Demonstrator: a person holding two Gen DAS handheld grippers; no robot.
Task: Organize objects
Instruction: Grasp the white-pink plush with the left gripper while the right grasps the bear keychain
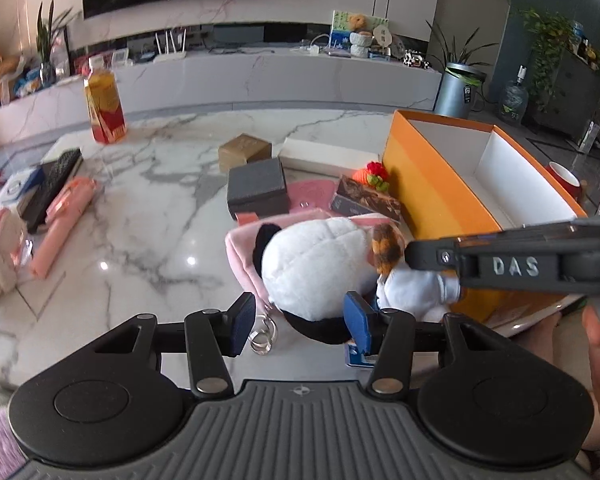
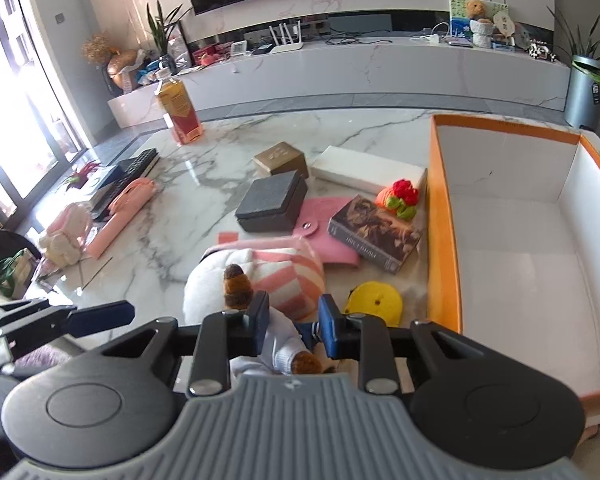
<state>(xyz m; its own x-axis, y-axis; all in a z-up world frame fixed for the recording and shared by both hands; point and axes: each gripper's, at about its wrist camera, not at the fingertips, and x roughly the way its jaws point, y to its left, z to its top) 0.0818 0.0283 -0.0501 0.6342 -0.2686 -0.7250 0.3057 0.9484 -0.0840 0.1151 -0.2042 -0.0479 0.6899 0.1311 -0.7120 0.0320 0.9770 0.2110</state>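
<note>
The plush toy (image 1: 316,264) lies at the near edge of the marble bench (image 1: 140,208), just beside the orange box (image 1: 432,184) and partly on a pink striped pouch (image 2: 288,276). It is a round, white, soft-bodied animal with black patches, one mottled orange-brown ear, and a small limb in a pale blue-white sleeve; a metal key ring (image 1: 264,336) hangs from its near side. The left gripper (image 1: 300,326) has its jaws about half apart around the toy's lower black part, the right pad against the plush and the left pad seemingly just clear of it beside the ring, so I judge this grasp not yet closed. The right gripper (image 2: 294,322) has its jaws drawn narrow on the sleeved limb, apparently pinching it. The step in hand looks like picking the toy up with both tools for the box. To do it well, the left jaws should close on the body itself, not on the ring or the pouch beneath, and both hands should rise together so the limb is not stretched. The stuffing will give, so a firm squeeze is wise. Further out lie a book (image 2: 376,232), a yellow tape measure (image 2: 376,300), a pink wallet (image 2: 328,236) and a dark box (image 2: 272,204), all near the toy.
</note>
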